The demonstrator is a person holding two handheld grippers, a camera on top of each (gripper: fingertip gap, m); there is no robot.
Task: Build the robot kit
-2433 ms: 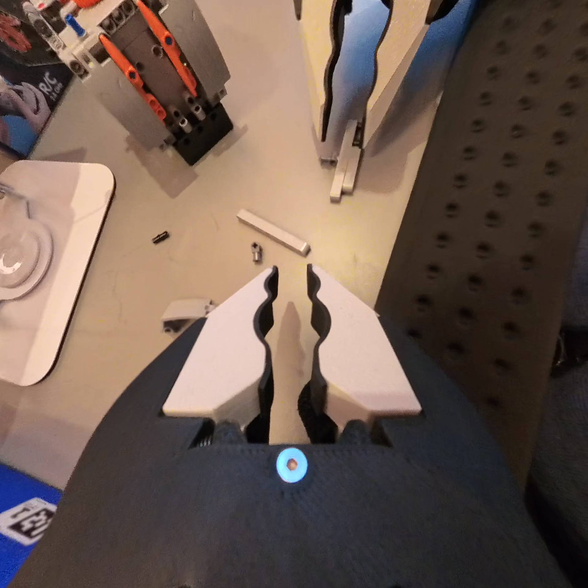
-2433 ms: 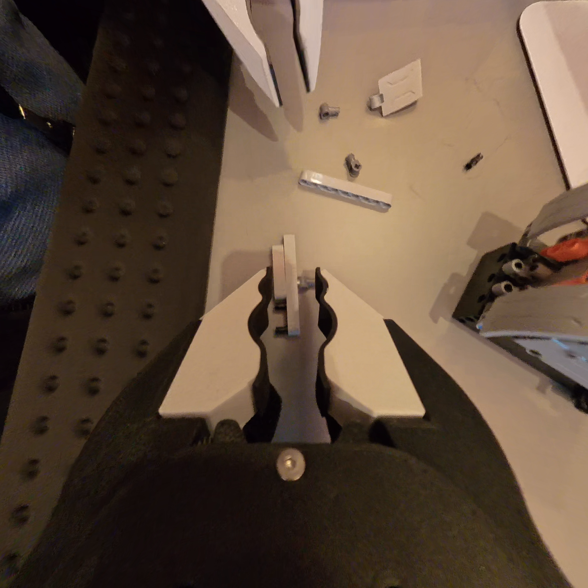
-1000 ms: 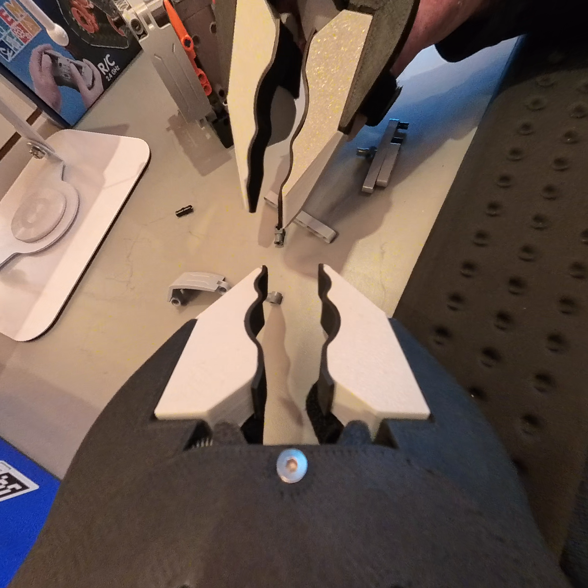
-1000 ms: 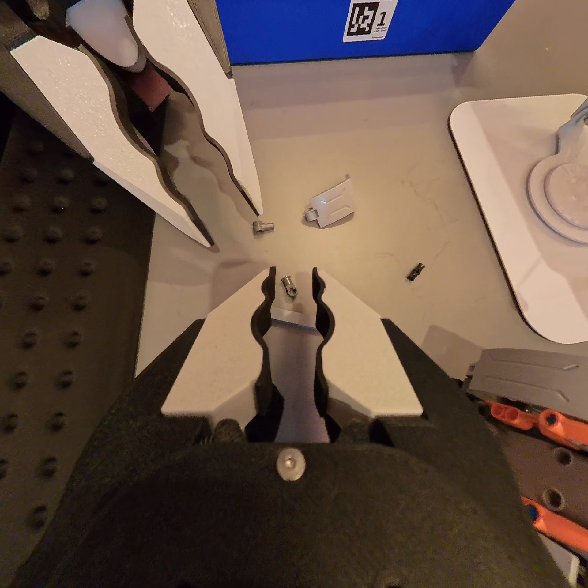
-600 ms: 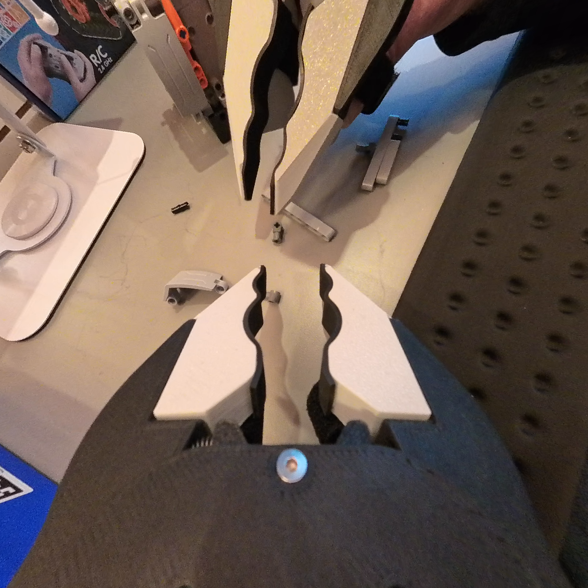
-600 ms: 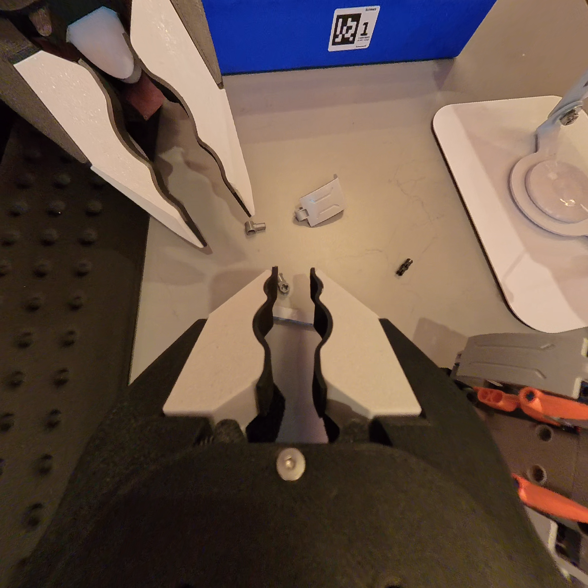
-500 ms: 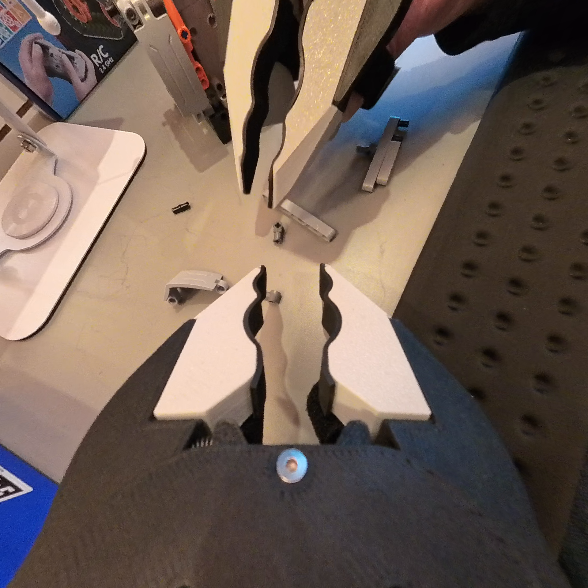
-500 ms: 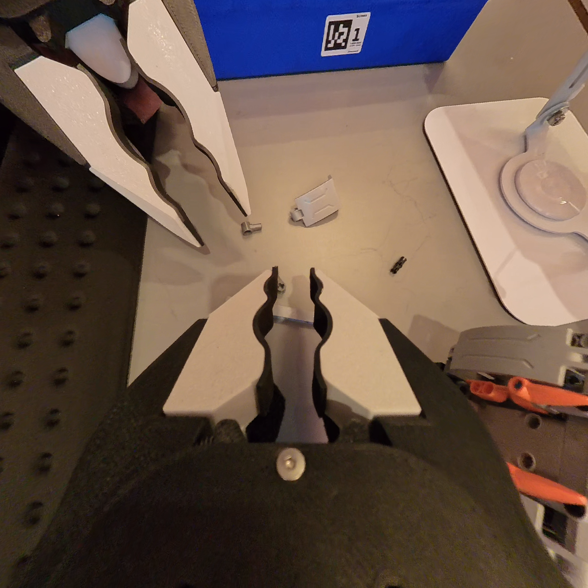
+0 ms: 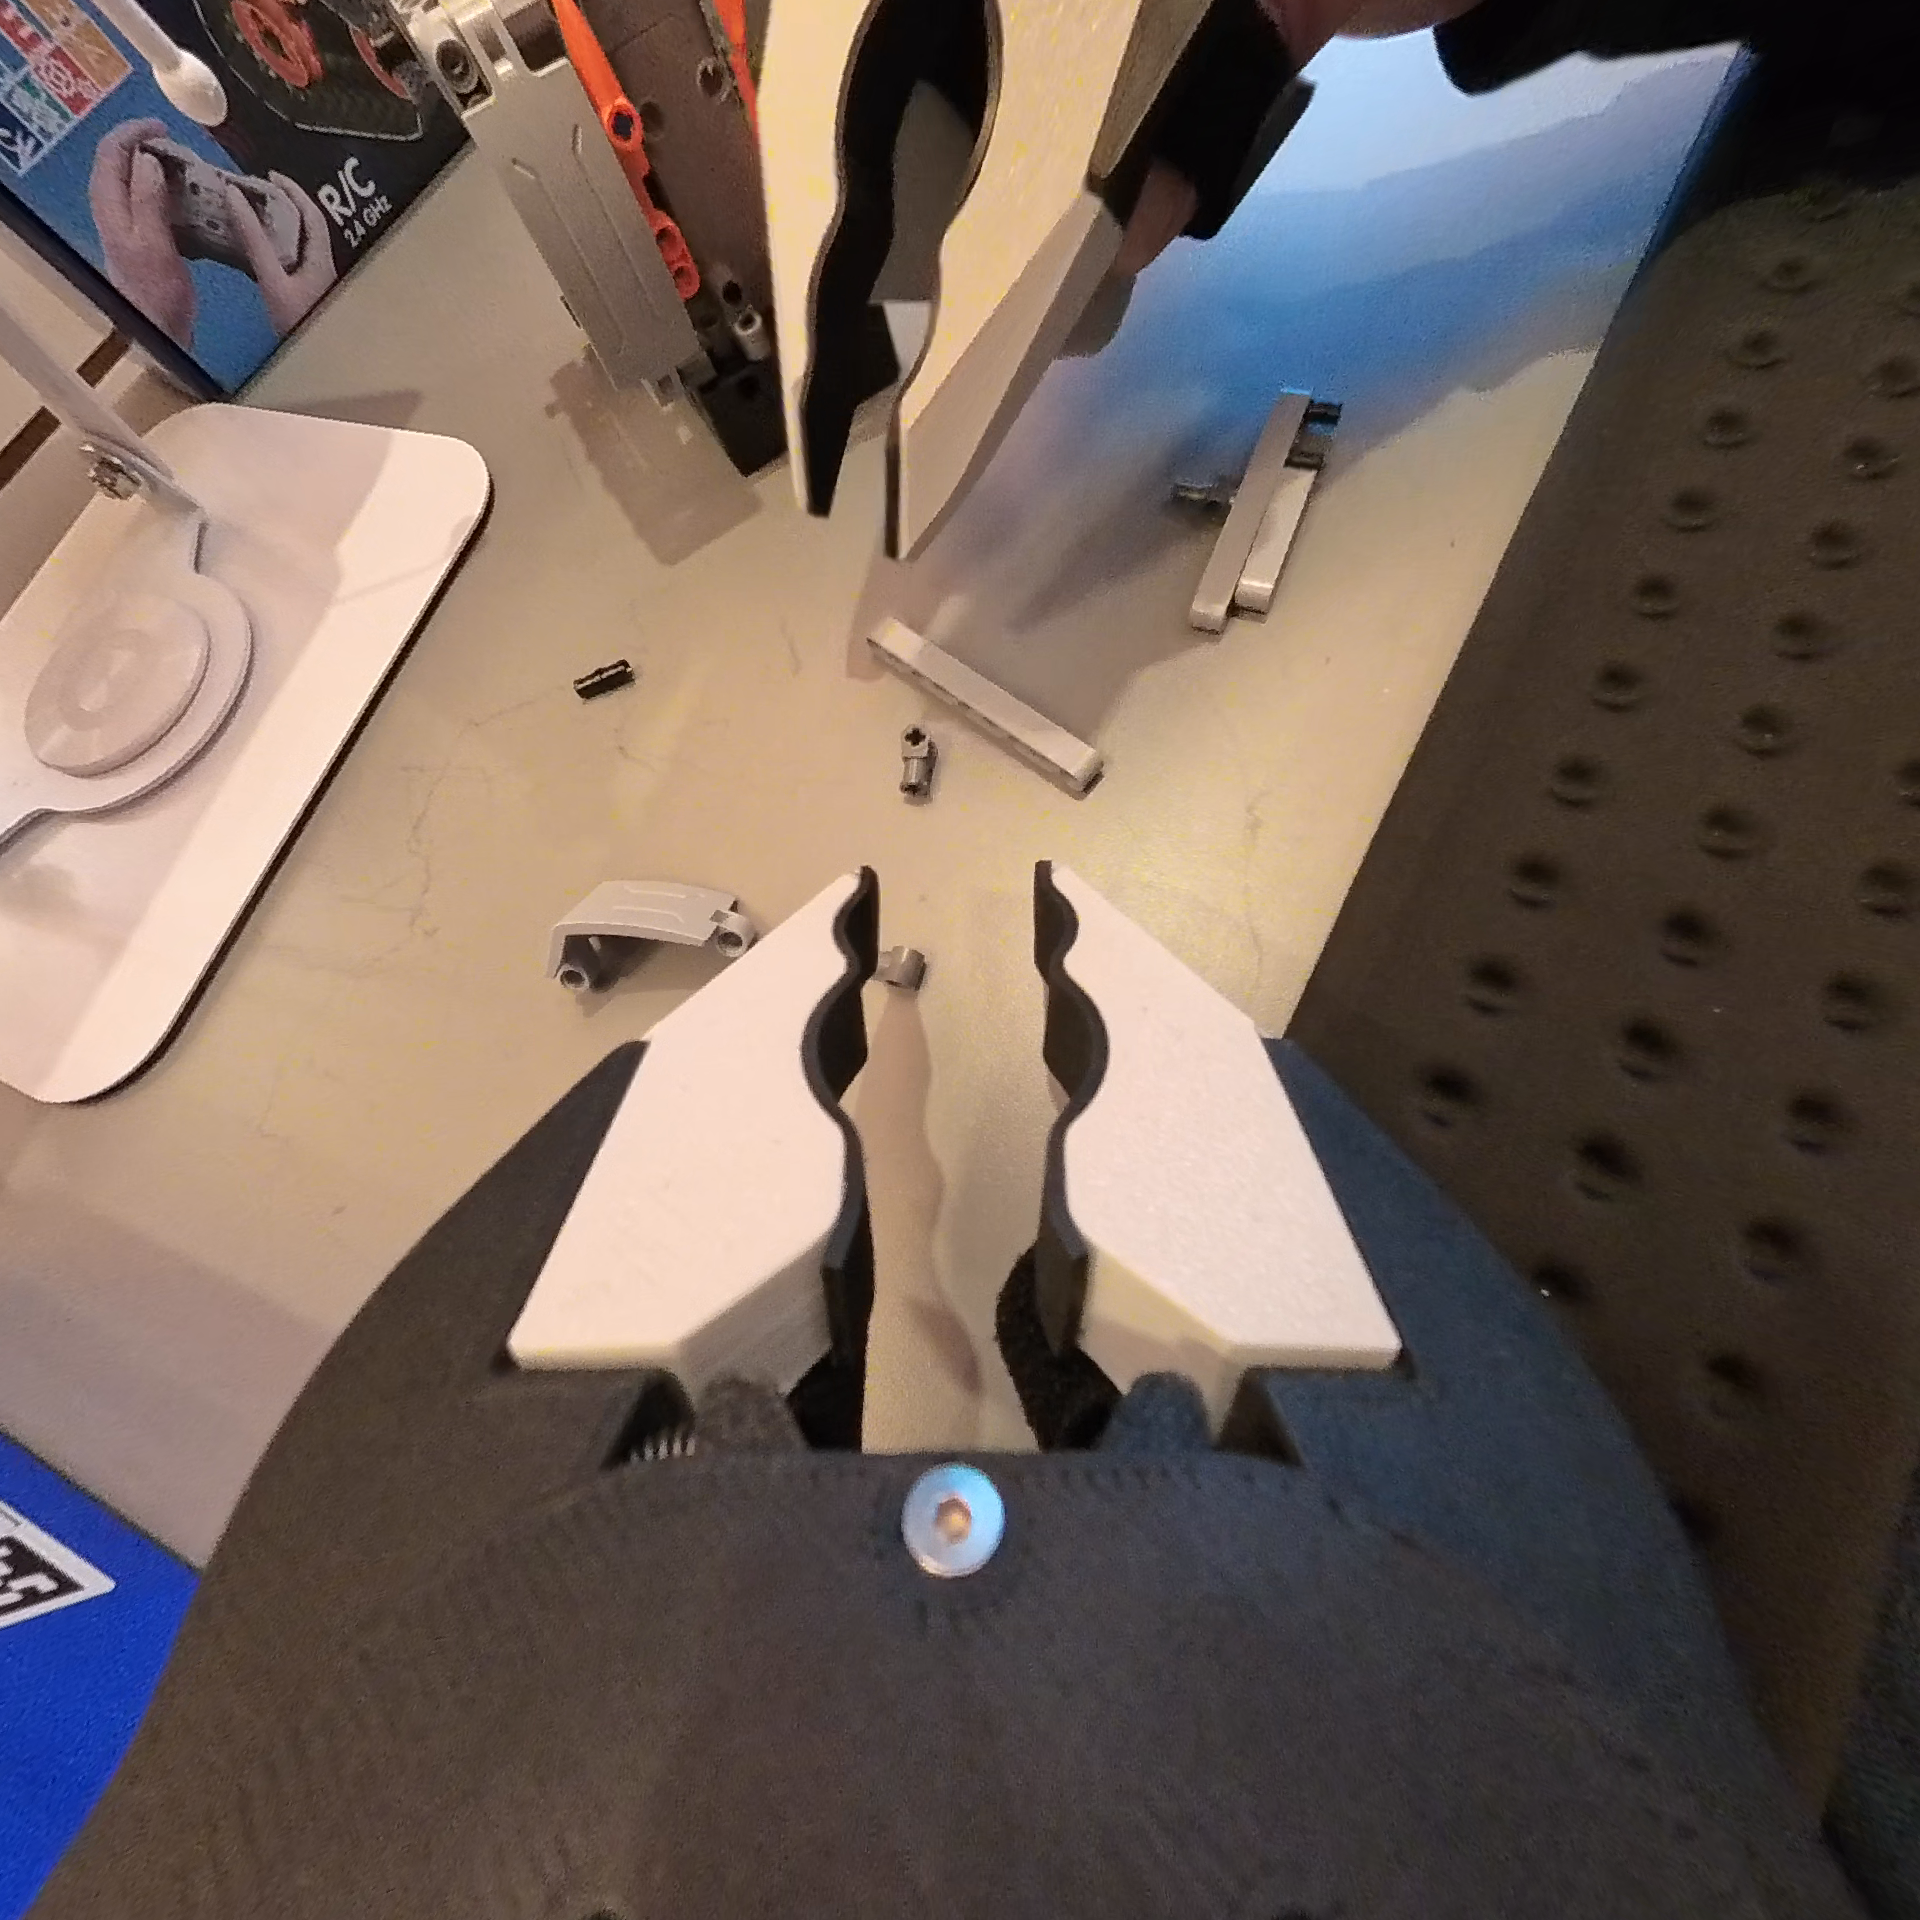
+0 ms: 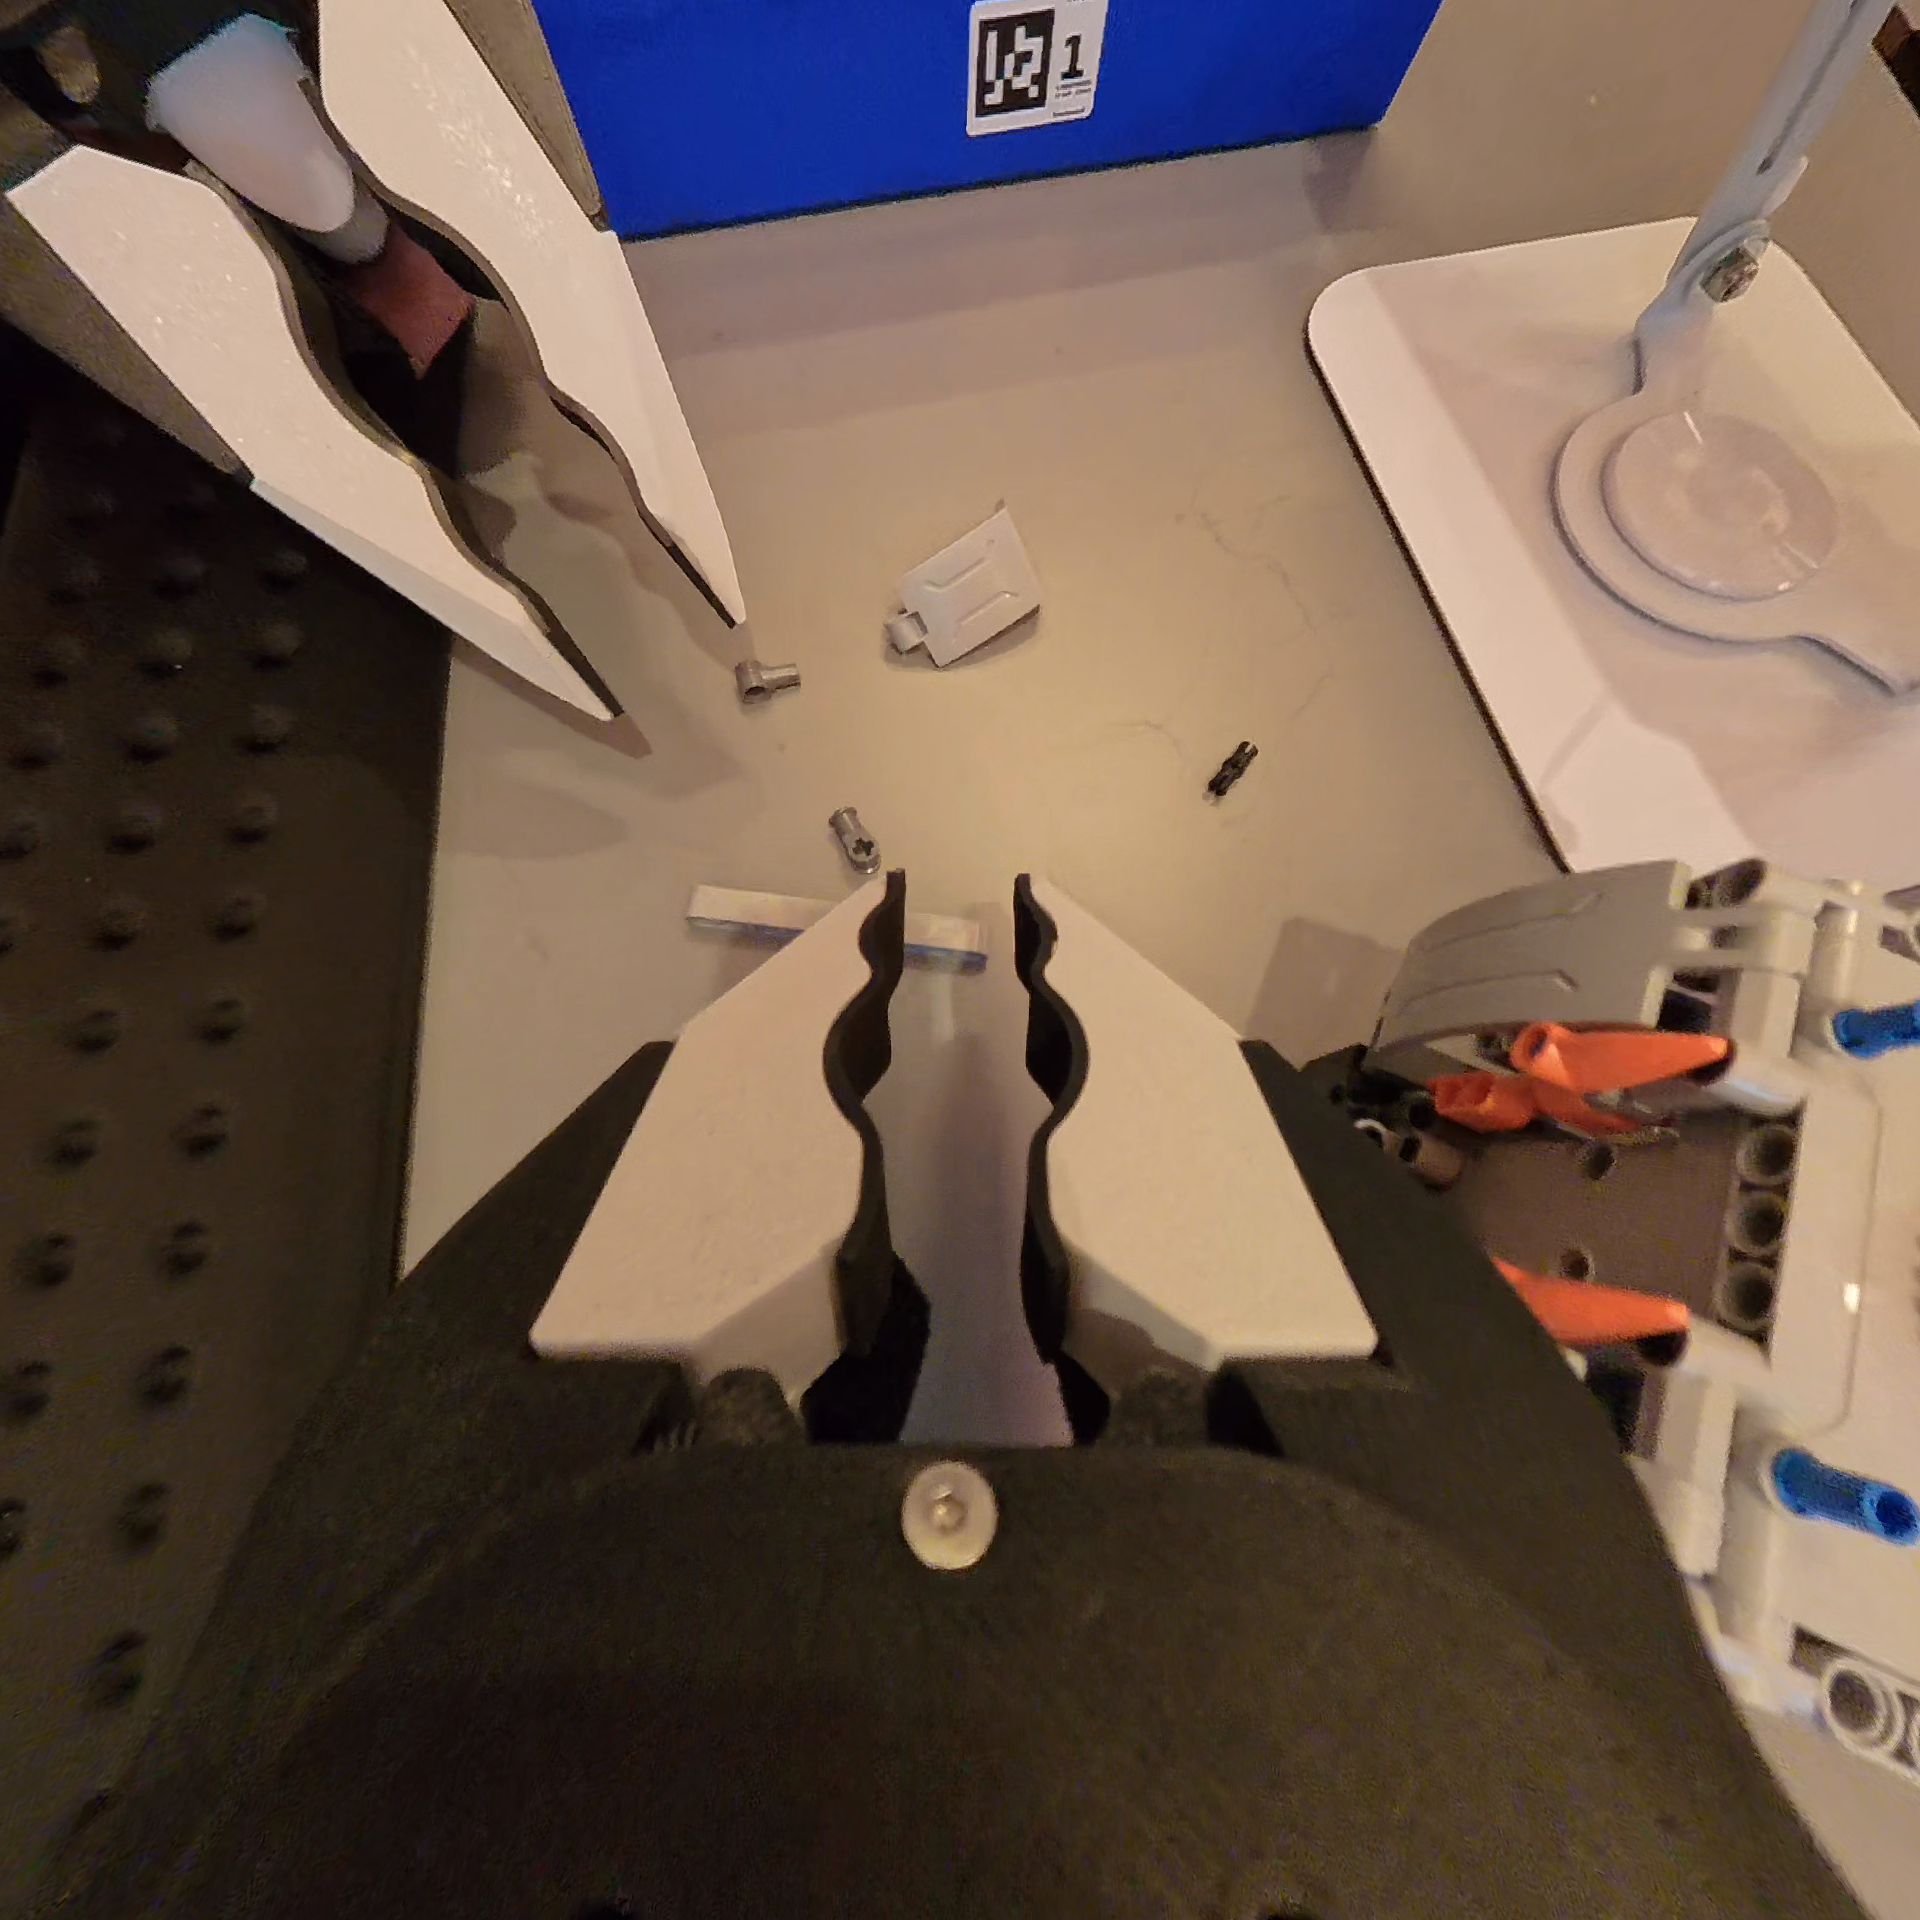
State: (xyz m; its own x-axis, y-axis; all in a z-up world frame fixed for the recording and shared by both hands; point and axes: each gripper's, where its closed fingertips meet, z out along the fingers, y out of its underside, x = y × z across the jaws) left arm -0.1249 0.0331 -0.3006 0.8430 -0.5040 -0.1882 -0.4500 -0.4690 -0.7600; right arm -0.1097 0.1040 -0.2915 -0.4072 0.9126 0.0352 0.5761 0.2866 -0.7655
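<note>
Left gripper has its tongs parted with a moderate gap, holding nothing, low over the grey table. A small grey elbow connector lies on the table between its tips, just beside the left finger; whether it touches the finger cannot be told. Just left of that finger lies a curved grey panel piece. Farther ahead sits a small grey pin connector, then a flat grey beam lying diagonally close by. A tiny black pin lies apart to the left. A pair of grey beams joined side by side lies farther right, near the dark dimpled mat. A white stand base is at far left.

Right gripper also has its tongs parted, a narrower gap, empty. It hovers over the flat grey beam, which runs crosswise under the tips. The grey pin connector lies just beyond the left tip. Farther out lie the elbow connector, panel piece and black pin. A partly built grey, black and orange brick model stands just right of this gripper. A blue box with a square marker is at the far edge.
</note>
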